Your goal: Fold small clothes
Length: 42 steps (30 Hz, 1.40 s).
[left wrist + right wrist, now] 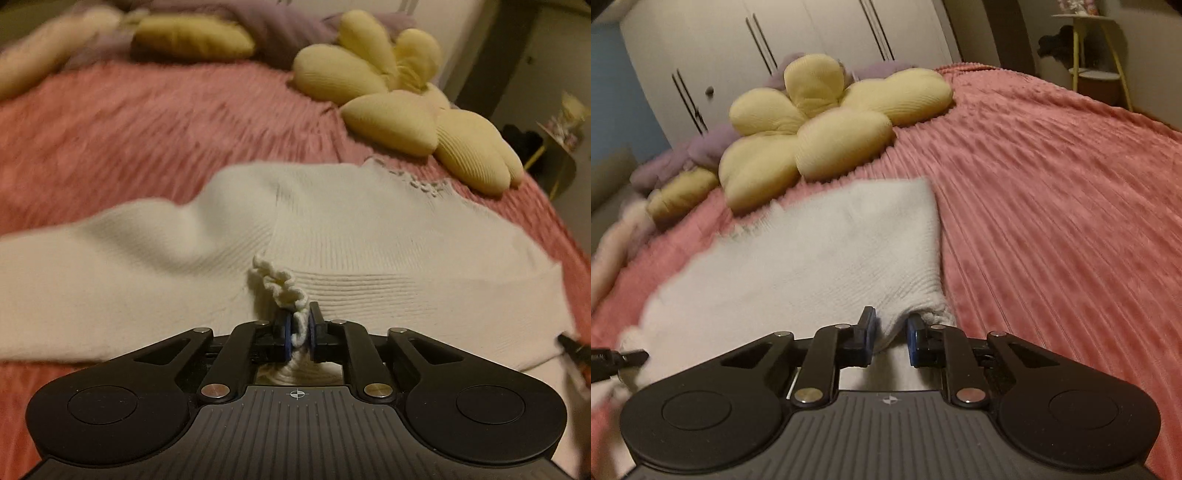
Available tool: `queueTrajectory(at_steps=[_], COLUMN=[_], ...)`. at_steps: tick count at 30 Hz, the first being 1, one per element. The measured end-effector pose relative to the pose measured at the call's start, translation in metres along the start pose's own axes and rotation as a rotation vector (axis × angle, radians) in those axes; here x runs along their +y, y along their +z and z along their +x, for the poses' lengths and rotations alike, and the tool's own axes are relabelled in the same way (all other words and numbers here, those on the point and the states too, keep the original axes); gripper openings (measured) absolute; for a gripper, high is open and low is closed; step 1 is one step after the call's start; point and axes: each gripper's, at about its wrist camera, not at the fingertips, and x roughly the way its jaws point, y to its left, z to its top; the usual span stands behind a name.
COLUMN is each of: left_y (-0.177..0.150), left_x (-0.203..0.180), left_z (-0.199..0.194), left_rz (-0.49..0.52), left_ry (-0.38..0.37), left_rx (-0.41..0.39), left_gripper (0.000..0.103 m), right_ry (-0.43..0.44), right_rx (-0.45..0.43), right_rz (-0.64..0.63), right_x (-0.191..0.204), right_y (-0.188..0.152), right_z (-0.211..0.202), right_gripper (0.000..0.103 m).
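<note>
The white knit sweater (332,229) is spread flat on the pink bedspread (129,122), stretching out ahead of both grippers. Left gripper (299,328) is clenched on a scalloped bit of the hem, right gripper (891,332) is pinching the near corner. Honestly the left grab looks thin, so that trim could slip out mid-fold, and the sweater isn't far from the yellow flower pillow (812,125).
</note>
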Motion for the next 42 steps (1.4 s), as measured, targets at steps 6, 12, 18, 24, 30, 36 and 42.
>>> queueTrajectory(at_steps=[6, 12, 18, 24, 30, 36, 42], left_y=[-0.005, -0.006, -0.005, -0.006, -0.017, -0.049, -0.087], left_x=[0.009, 0.006, -0.003, -0.001, 0.037, 0.149, 0.253], left_z=[-0.031, -0.044, -0.017, -0.002, -0.048, -0.100, -0.129], left_rz=[-0.063, -0.074, -0.065, -0.028, -0.136, -0.431, -0.876], left_ry=[-0.033, -0.027, 0.021, 0.061, 0.037, 0.134, 0.089], left_rx=[-0.045, -0.087, -0.033, -0.036, -0.078, -0.133, -0.212], left_gripper=[0.050, 0.048, 0.033, 0.029, 0.079, 0.080, 0.037], right_ry=[-0.023, -0.051, -0.065, -0.135, -0.088, 0.002, 0.060], right_rx=[-0.002, -0.114, -0.037, -0.011, -0.017, -0.064, -0.006], right_rz=[-0.074, -0.161, -0.272, -0.373, -0.357, -0.255, -0.180], right_x=[0.012, 0.034, 0.060, 0.061, 0.062, 0.054, 0.059], right_y=[0.002, 0.004, 0.001, -0.012, -0.011, -0.030, -0.050], right_z=[-0.030, -0.057, -0.014, 0.012, -0.013, -0.063, -0.076], right_gripper=[0.037, 0.037, 0.032, 0.028, 0.035, 0.053, 0.053])
